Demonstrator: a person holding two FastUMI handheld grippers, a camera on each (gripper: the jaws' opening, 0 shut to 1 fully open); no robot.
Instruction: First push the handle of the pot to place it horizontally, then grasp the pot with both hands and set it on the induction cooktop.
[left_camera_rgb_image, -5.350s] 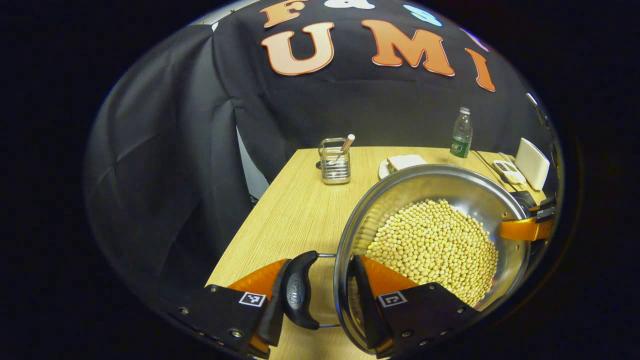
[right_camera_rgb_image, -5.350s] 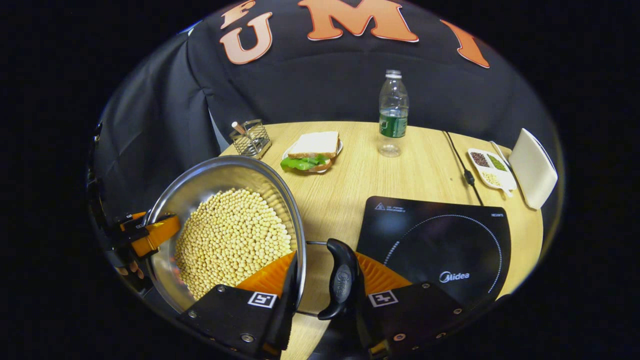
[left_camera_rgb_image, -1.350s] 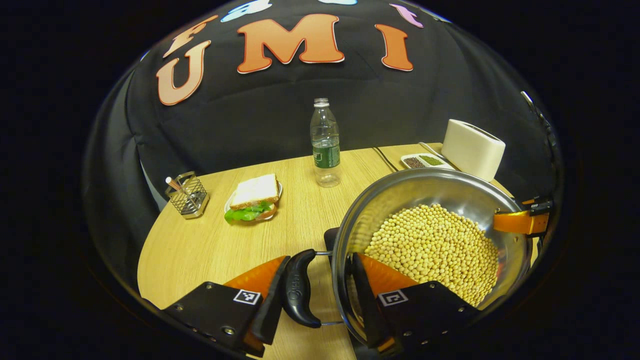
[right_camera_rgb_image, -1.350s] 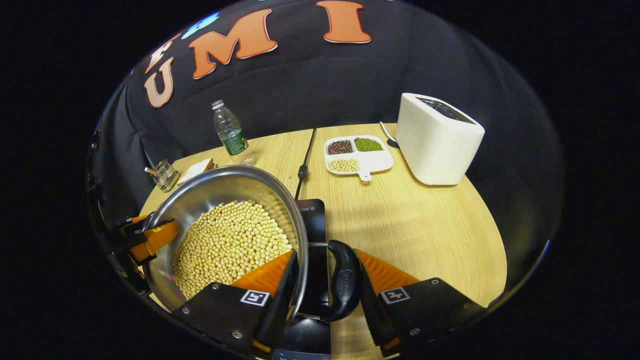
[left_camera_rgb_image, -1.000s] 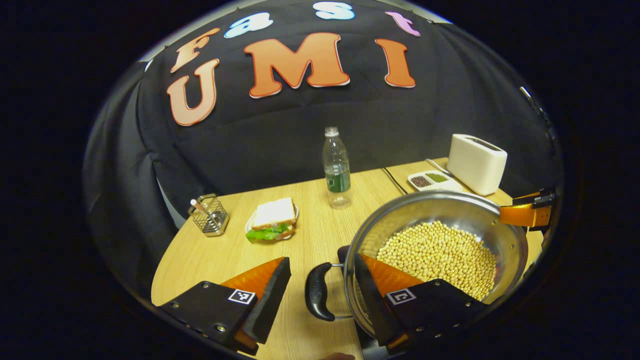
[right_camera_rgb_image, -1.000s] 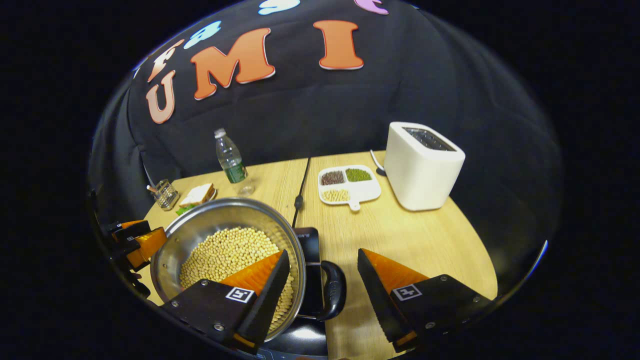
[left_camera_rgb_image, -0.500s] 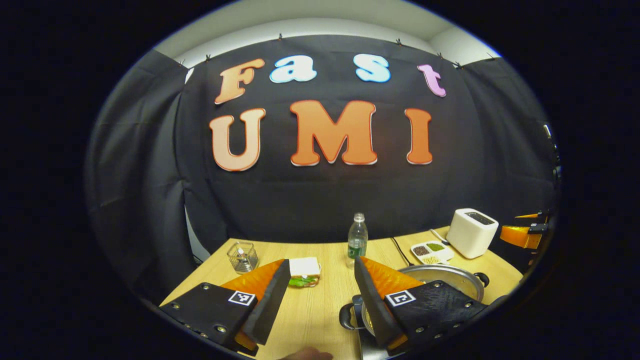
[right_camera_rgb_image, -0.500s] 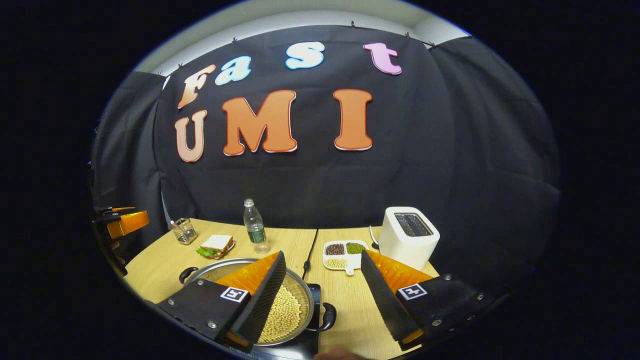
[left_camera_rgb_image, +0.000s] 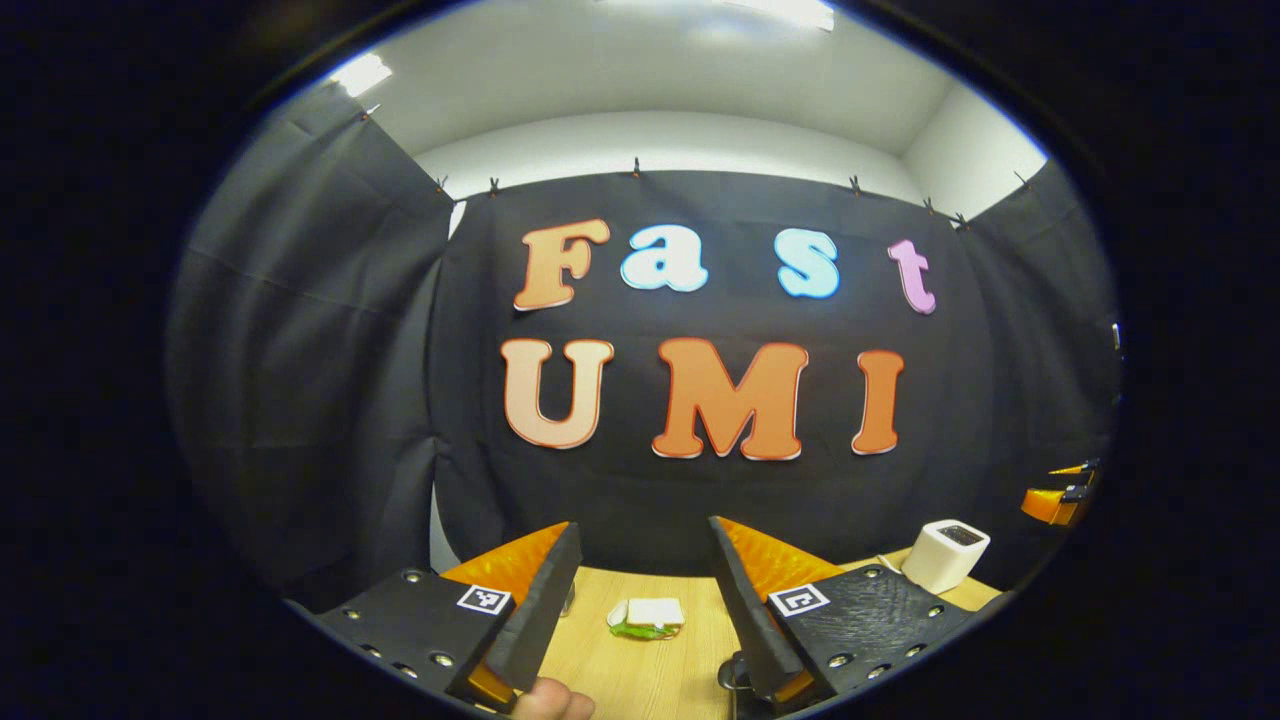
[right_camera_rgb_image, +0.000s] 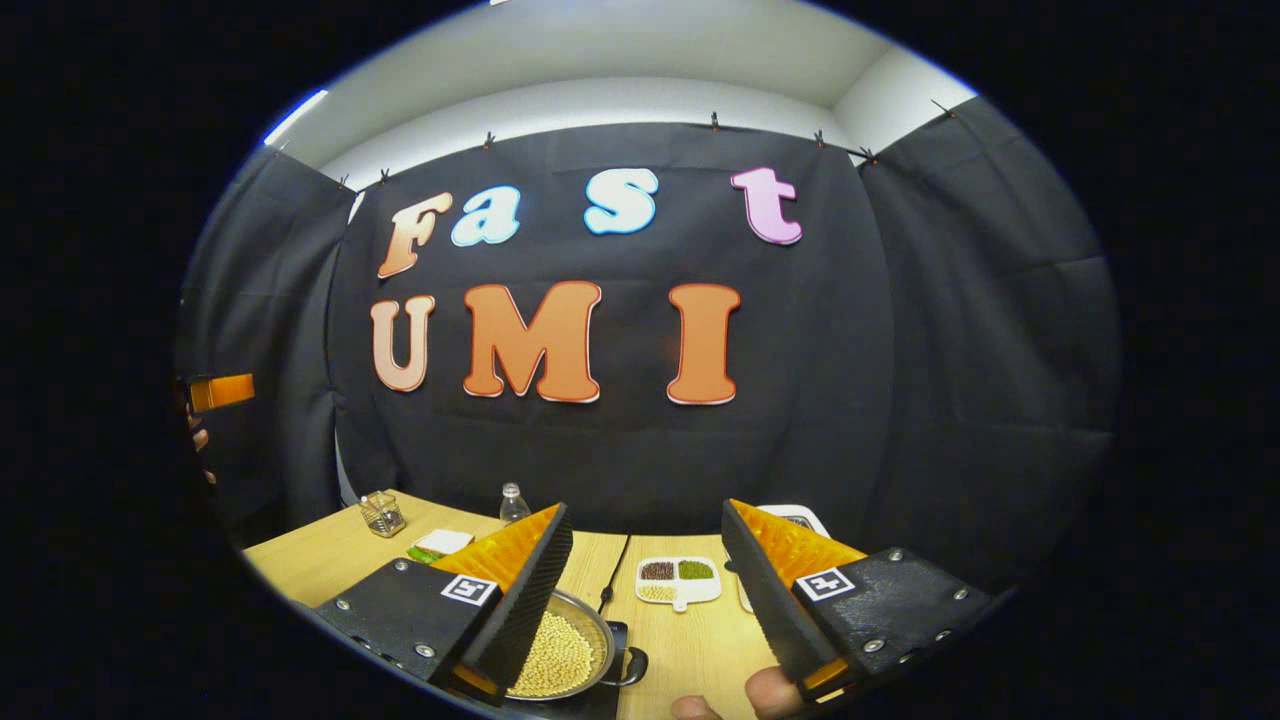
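One pot (right_camera_rgb_image: 555, 655) of beans sits on the black induction cooktop (right_camera_rgb_image: 600, 698), side handle (right_camera_rgb_image: 634, 667) sticking out level w/ the table (right_camera_rgb_image: 300, 565). Both claws are raised well above it: right gripper (right_camera_rgb_image: 647, 570) wide open, holding nothing; left gripper (left_camera_rgb_image: 637, 585) likewise spread & empty. Task looks done. Risk: if the pot sits off-centre it could slide at a nudge; a dropping claw could clip the rim & spill beans toward the sectioned dish (right_camera_rgb_image: 678, 582).
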